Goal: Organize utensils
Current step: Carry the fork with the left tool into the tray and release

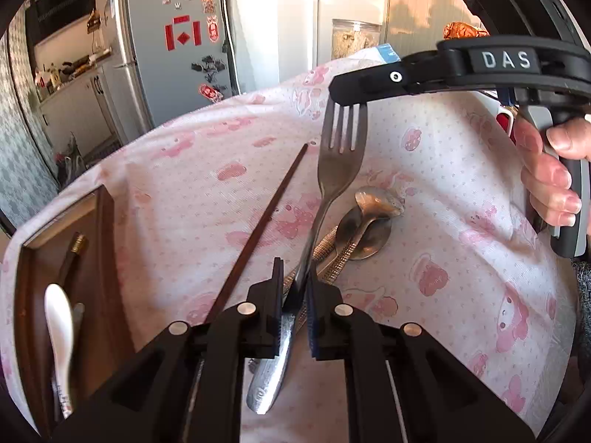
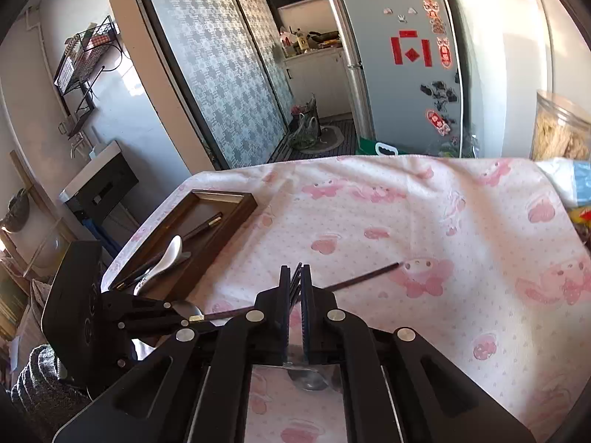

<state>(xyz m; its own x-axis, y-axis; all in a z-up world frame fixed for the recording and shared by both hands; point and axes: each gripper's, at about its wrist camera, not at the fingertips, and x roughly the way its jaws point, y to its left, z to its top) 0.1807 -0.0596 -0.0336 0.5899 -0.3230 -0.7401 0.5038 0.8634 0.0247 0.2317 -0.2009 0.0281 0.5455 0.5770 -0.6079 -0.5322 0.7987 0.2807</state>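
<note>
- Over a worktop [image 1: 461, 192] draped in a white cloth printed with pink cartoon figures, two black handheld tools are meeting on one metal fork [image 1: 338, 170].
- Left tool [image 1: 295, 288] is sitting nearly closed, its fingers pinching the fork's handle low in the left wrist view, with the fork rising away from the camera and its tines pointing up.
- Right tool [image 1: 349, 101] is reaching in from the upper right of that view, closed on the tips of the tines; a person's hand [image 1: 550, 177] is wrapping its grip at the right edge.
- From the right wrist view, the right tool's [image 2: 295, 277] fingers are standing close together with the tines [image 2: 294, 277] showing in the narrow gap between them.
- Beneath the raised fork, two metal spoons [image 1: 365, 217] are lying on the cloth, their bowls overlapping.
- Just left of the fork, a single dark chopstick [image 1: 258, 229] is lying diagonally on the cloth.
- At the left edge of the worktop, a dark wooden tray [image 2: 236, 221] is holding a white ceramic spoon [image 1: 59, 336] and a dark chopstick with a brass-coloured end [image 1: 74, 251].
- Beyond the worktop, a grey refrigerator [image 1: 173, 48] with red stickers is standing.
</note>
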